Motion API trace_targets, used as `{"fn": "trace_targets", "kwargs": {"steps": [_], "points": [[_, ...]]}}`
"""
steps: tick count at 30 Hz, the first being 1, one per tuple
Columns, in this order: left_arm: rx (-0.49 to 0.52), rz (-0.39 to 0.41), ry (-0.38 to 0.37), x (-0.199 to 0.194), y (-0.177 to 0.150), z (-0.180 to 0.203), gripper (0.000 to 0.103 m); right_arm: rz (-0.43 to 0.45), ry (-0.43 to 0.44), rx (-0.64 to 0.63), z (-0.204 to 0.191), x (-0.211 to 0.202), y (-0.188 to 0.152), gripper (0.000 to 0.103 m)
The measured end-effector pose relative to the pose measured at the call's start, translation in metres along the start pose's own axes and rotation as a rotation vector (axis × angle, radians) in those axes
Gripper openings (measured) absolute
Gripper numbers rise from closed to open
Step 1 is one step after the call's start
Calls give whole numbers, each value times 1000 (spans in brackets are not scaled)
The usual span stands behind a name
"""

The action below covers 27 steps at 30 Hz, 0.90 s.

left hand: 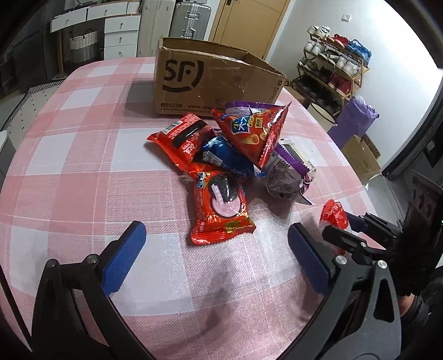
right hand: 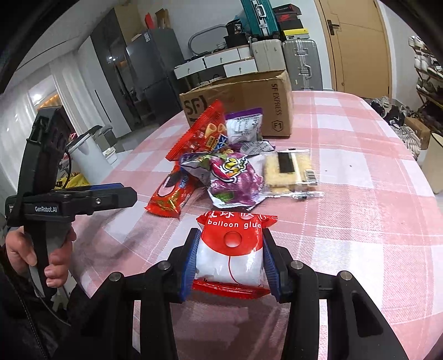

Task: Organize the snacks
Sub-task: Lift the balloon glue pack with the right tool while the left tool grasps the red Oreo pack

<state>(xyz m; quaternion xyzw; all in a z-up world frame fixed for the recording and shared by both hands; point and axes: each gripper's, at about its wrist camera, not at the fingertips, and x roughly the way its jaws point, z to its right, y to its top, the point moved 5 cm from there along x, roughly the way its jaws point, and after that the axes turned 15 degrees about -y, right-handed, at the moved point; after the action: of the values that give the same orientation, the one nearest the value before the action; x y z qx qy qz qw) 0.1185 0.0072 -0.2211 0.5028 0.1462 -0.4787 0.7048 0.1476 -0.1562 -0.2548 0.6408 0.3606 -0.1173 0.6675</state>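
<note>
A pile of snack packets lies mid-table in front of the open cardboard box (left hand: 210, 80) (right hand: 249, 99). In it are a red cookie pack (left hand: 221, 210) (right hand: 170, 195), a red triangular crisps bag (left hand: 254, 130) (right hand: 202, 133), a blue pack (left hand: 221, 157), a purple bag (left hand: 285, 177) (right hand: 235, 177) and a clear cracker pack (right hand: 289, 173). My left gripper (left hand: 216, 246) stands open just short of the cookie pack, nothing between its blue pads. My right gripper (right hand: 229, 260) (left hand: 340, 229) is shut on a red-and-white "balloon glue" packet (right hand: 231, 249) (left hand: 333, 214), held above the tablecloth.
The pink checked tablecloth (left hand: 83, 166) (right hand: 360, 193) covers a round table. A person's hand (right hand: 55, 254) grips the left tool's handle. Suitcases (left hand: 188, 19), drawers (left hand: 121, 30) and a shoe rack (left hand: 332, 69) stand beyond the far edge.
</note>
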Motion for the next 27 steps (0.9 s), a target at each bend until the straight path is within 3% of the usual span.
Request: {"fn": "trace_targets", "kwargs": {"steps": [27], "points": [[-41, -89, 135, 66, 36, -22, 102, 45, 44, 96, 32, -6, -7, 43]]}}
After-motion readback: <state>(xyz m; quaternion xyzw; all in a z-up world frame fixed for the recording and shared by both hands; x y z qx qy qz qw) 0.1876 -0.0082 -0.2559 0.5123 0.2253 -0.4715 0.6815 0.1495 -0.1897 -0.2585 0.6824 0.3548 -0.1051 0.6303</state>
